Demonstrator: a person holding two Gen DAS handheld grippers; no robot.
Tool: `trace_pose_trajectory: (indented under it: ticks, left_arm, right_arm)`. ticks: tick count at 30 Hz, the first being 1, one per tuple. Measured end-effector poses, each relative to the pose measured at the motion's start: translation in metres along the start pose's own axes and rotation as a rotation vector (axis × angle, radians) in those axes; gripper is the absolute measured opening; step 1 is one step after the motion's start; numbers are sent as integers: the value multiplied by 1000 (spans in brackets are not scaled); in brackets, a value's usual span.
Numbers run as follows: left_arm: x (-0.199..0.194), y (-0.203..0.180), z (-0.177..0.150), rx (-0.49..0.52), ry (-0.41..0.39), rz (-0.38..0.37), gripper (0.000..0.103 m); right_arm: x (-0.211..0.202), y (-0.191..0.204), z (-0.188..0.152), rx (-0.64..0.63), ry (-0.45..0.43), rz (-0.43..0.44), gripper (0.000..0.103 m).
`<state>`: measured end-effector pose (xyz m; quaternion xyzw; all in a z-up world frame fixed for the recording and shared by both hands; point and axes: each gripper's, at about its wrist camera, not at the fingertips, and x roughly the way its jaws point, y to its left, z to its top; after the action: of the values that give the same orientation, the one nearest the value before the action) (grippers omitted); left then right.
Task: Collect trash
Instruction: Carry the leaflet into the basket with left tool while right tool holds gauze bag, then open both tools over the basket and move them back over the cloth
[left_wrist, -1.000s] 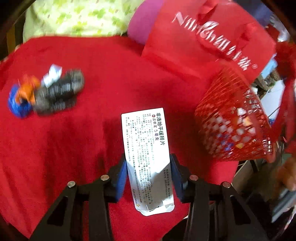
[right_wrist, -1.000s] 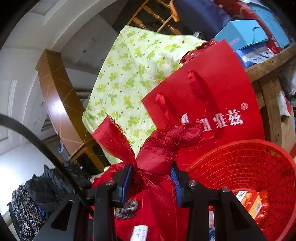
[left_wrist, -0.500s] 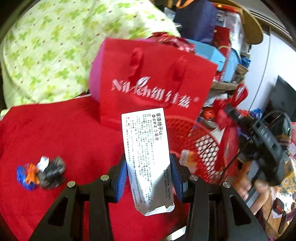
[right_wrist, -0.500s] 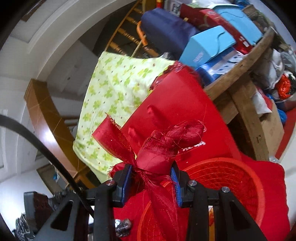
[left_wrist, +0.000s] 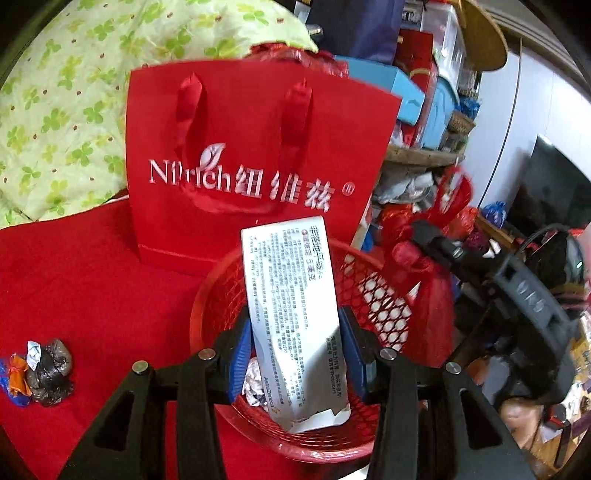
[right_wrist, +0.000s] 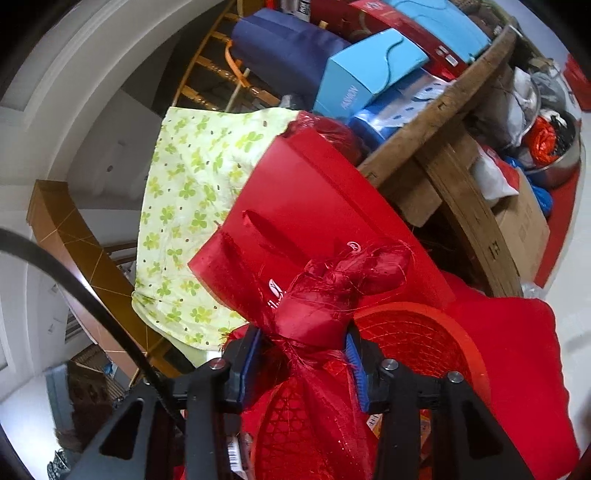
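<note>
Swung across from the open red cloth, the left gripper (left_wrist: 295, 354) now hangs over the red mesh basket (left_wrist: 207, 295), where 1 second ago only cloth lay under it. Its blue pads are clamped on a flattened white medicine carton (left_wrist: 295, 317), printed face up, torn end pointing back toward the handle; crumpled foil already lies in the basket below. That placement looks deliberate: let go here and the carton should fall straight in.

On the right, the right gripper (right_wrist: 301, 360) has come in beside the basket's far right rim, and its jaws are opening around a red gauze ribbon bundle (right_wrist: 325, 295). The knot sits between the pads, the left pad apparently clear of it; I cannot tell whether the right one still touches it. From the left camera the bundle (left_wrist: 424, 266) hangs just outside or over the basket edge, so it may drop in or catch on the rim.

Behind the basket stands a red Nutrich gift bag (left_wrist: 251, 166), with a green clover-print quilt (left_wrist: 66, 103) beyond. At near left on the cloth (left_wrist: 92, 258), a small heap of wrappers (left_wrist: 40, 373) remains uncollected.
</note>
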<state>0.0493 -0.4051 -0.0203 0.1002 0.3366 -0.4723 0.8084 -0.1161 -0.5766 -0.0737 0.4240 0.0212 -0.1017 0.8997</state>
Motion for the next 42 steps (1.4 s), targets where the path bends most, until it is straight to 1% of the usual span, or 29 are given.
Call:
trace_pose_trajectory:
  ticks: [1, 2, 4, 8, 11, 13, 14, 16, 21, 23, 24, 27, 29, 30, 31, 33, 35, 37, 39, 42]
  left_arm:
    - [4, 0, -2, 8, 10, 9, 50]
    - [6, 0, -4, 11, 15, 14, 56]
    - [5, 3, -9, 10, 15, 22, 60]
    - [-10, 11, -16, 14, -6, 27, 61]
    - [-26, 19, -24, 26, -29, 60, 63]
    - [-38, 29, -33, 20, -38, 77, 65]
    - [-43, 34, -37, 15, -40, 86, 65]
    - [-53, 47, -48, 3, -39, 109, 65]
    - [-82, 87, -80, -50, -39, 186, 65]
    - [-93, 105, -93, -68, -36, 227, 66]
    - [-101, 118, -105, -85, -27, 260, 66]
    - [-118, 147, -128, -138, -11, 321, 66]
    - [-133, 168, -145, -179, -7, 370, 66]
    - [-142, 180, -155, -205, -6, 403, 66]
    - [-147, 186, -162, -219, -5, 417, 66]
    - [-159, 203, -177, -270, -2, 445, 66]
    - [-167, 213, -186, -304, -5, 457, 66]
    - [-171, 219, -193, -320, -10, 463, 66]
    - [-174, 222, -197, -326, -16, 472, 66]
    - [-172, 224, -199, -329, -20, 472, 66]
  right_arm:
    - [1, -2, 0, 8, 7, -2, 52]
    - [3, -3, 1, 17, 13, -4, 57]
    - [4, -5, 0, 25, 22, -5, 60]
    - [8, 0, -1, 8, 24, -1, 60]
    - [9, 9, -3, -23, 21, 23, 60]
    - [11, 15, -6, -44, 17, 21, 66]
    - [12, 16, -7, -46, 16, 26, 73]
    - [16, 19, -8, -46, 20, 37, 74]
    - [22, 27, -14, -62, 23, 49, 75]
    - [23, 35, -16, -110, 4, 22, 76]
    - [23, 39, -18, -136, -6, -1, 76]
    - [24, 46, -23, -169, -17, -6, 76]
    - [22, 54, -27, -203, -45, -12, 76]
    - [20, 60, -29, -235, -71, -31, 76]
    - [18, 66, -30, -264, -106, -65, 76]
    - [15, 69, -31, -273, -152, -96, 76]
    - [15, 66, -29, -232, -157, -81, 76]
    - [13, 71, -32, -228, -170, -56, 76]
    - [10, 84, -37, -264, -184, -4, 76]
    - [10, 121, -59, -383, -187, 80, 76]
